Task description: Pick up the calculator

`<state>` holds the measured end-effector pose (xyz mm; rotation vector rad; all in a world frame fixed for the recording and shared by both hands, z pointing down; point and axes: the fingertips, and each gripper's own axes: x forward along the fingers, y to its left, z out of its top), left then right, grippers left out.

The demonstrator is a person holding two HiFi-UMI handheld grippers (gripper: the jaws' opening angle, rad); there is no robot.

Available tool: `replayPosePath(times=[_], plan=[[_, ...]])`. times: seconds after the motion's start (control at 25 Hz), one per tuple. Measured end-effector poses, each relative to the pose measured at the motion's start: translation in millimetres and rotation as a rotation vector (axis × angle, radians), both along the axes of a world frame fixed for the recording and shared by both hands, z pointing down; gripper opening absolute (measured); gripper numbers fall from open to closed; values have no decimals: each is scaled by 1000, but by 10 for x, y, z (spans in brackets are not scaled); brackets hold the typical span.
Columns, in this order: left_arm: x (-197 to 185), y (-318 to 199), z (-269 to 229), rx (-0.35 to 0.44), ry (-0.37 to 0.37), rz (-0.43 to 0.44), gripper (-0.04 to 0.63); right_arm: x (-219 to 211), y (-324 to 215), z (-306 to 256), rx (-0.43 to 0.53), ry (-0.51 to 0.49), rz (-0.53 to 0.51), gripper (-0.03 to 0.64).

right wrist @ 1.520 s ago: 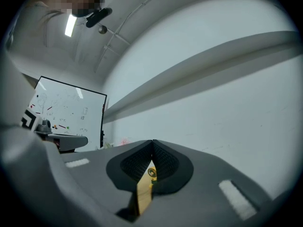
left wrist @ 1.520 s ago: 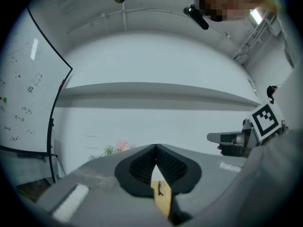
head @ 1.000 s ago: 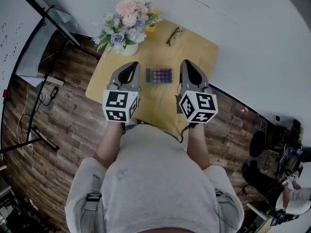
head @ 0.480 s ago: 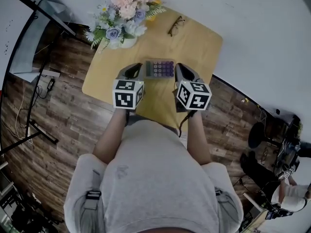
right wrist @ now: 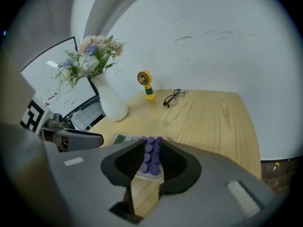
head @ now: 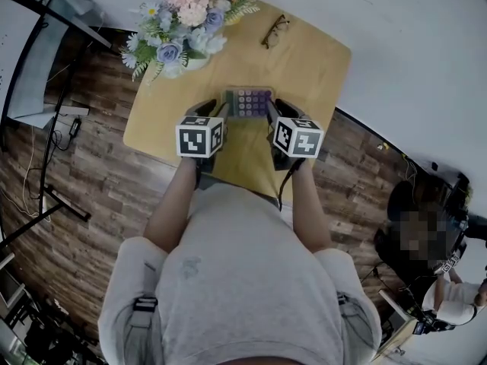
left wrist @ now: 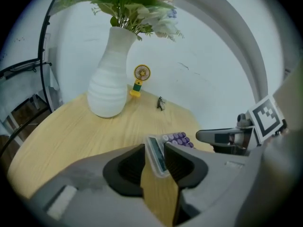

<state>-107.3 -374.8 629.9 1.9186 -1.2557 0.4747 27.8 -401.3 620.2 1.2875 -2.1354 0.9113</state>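
Note:
The calculator (head: 248, 101), with purple keys and a display at one end, lies flat on the wooden table (head: 319, 59). My left gripper (head: 218, 111) is at its display end, pointing down at a slant. Its jaws are opening, and in the left gripper view the display end (left wrist: 156, 152) stands between the left gripper's (left wrist: 155, 148) pads with a gap beside it. My right gripper (head: 275, 109) is at the key end. Its jaws are opening too, with the purple keys (right wrist: 150, 161) between the right gripper's (right wrist: 151, 145) pads.
A white vase of flowers (head: 185, 23) stands at the table's far left corner. A small yellow fan (left wrist: 140, 79) and a pair of glasses (head: 274, 33) lie by the far edge. A stand with cables (head: 46, 105) is on the floor to the left.
Both grippers have sunk toward the table and now sit at the calculator's two ends instead of hovering above it. The calculator has not moved.

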Motion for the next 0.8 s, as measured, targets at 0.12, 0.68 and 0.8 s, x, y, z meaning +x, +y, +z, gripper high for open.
replayPosePath(times=[0.12, 0.68, 0.8], plan=[[28, -19, 90, -31, 19, 2, 146, 11, -7, 121, -43, -3, 1, 148], [125, -101, 318, -120, 40, 33, 196, -66, -45, 454, -197, -125, 22, 255], [111, -117, 337, -126, 65, 22, 196, -99, -56, 476, -218, -176, 25, 255]])
